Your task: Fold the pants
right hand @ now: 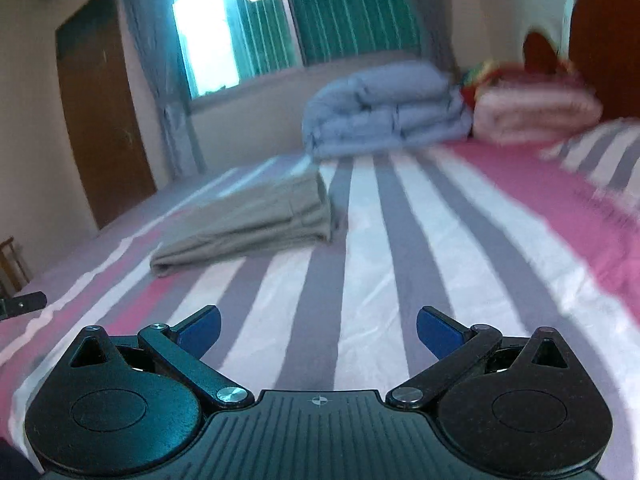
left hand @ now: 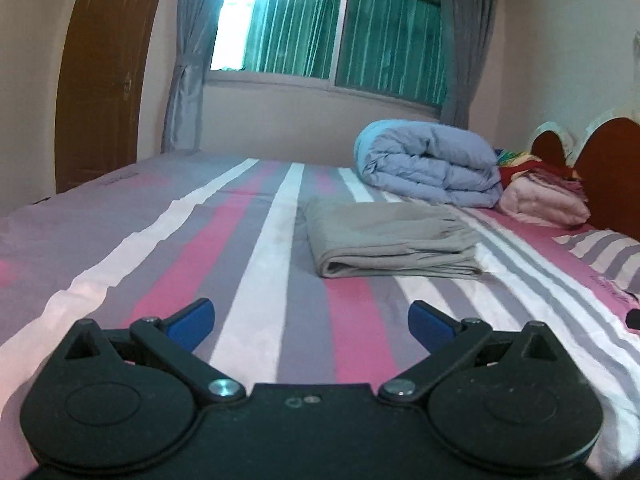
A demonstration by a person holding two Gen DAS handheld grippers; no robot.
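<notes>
- My left gripper: matt black plastic body, faintly grainy; bright metal pivot screws; smooth blue finger pads.
- My right gripper: same plastic, with a ribbed centre plate.
- Pants: matt grey-beige woven cloth.
- Bed sheet: smooth striped cloth, slight sheen.
- Duvet: soft, puffy fabric.
- Door: brown wood, semi-gloss.

Folded pants (tool empty)
</notes>
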